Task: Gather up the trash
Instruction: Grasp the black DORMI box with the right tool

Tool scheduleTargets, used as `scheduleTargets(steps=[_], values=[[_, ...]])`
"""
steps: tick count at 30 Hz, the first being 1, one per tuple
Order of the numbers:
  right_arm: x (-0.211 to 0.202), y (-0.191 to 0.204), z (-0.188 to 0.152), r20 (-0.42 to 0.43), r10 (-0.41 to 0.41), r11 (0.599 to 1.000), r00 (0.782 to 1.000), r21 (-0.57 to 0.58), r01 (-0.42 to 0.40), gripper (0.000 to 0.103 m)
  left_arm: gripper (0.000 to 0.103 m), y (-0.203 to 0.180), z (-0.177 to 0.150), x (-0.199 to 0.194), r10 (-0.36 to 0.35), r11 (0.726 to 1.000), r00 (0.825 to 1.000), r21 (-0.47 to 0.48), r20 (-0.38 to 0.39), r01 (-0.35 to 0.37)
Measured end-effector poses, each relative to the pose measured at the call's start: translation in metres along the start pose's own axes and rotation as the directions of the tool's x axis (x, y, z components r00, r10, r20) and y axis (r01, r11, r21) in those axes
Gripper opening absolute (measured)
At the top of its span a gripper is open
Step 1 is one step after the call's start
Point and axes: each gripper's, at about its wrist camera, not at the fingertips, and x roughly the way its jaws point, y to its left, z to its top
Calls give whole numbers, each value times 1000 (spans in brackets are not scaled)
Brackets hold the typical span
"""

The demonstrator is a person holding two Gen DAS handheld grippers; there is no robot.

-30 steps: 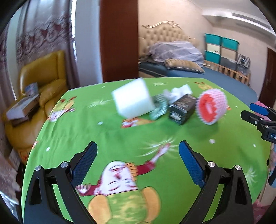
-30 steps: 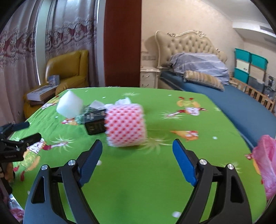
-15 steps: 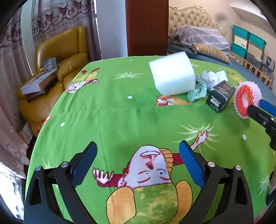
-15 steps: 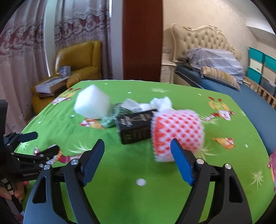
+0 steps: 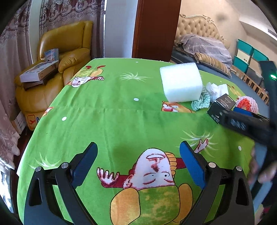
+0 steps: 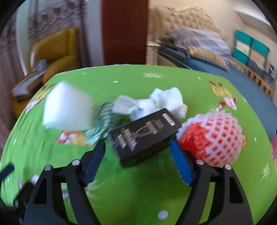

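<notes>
Trash pile on green cloth, landmark black box: foam block left of it, tissue behind, net sleeve right. Right gripper apart, straddling the box, apparently to take it. Left gripper apart, empty, well short.

You are working in a home bedroom. A bed with a tufted, gilt-edged headboard, a striped pillow and bedding stands behind the table, which carries a green cartoon-print cloth. A yellow leather armchair, patterned lace curtains and teal storage drawers complete the room.
</notes>
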Motion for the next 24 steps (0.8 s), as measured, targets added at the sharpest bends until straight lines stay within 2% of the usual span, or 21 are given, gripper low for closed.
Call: scheduleTargets(steps=[3, 5, 10, 12, 14, 15, 16, 17, 19, 24], values=[[9, -6, 10, -3, -14, 998, 1000, 64, 15, 77, 89, 1, 0, 0, -13, 1000, 1000, -3, -3, 13], [12, -5, 15, -8, -3, 995, 1000, 97, 4, 83, 89, 0, 0, 0, -20, 1000, 1000, -2, -4, 20], [23, 5, 30, -4, -8, 991, 1000, 133, 9, 84, 89, 0, -1, 1, -34, 999, 999, -4, -4, 34], [26, 6, 32, -8, -63, 990, 998, 123, 63, 84, 89, 0, 0, 1, -41, 999, 999, -8, -3, 41], [29, 0, 32, -30, -73, 990, 997, 121, 76, 81, 89, 2, -1, 1, -46, 999, 999, -13, -1, 46], [26, -5, 28, -36, -61, 990, 997, 121, 65, 78, 89, 2, -1, 1, -48, 999, 999, -15, 0, 48], [22, -10, 25, -36, -59, 992, 998, 108, 63, 69, 89, 3, -1, 1, -52, 999, 999, -17, 1, 52], [18, -16, 20, -37, -54, 994, 998, 91, 57, 55, 89, 3, -1, 1, -55, 998, 999, -18, 1, 55], [9, -30, 8, -58, -32, 997, 998, 70, 36, 41, 89, 3, 0, 1, -55, 998, 998, -15, -3, 55], [-21, -63, -22, -40, 48, 999, 998, -9, -48, 38, 89, -13, 1, 5, -54, 997, 998, 61, -21, 55]])
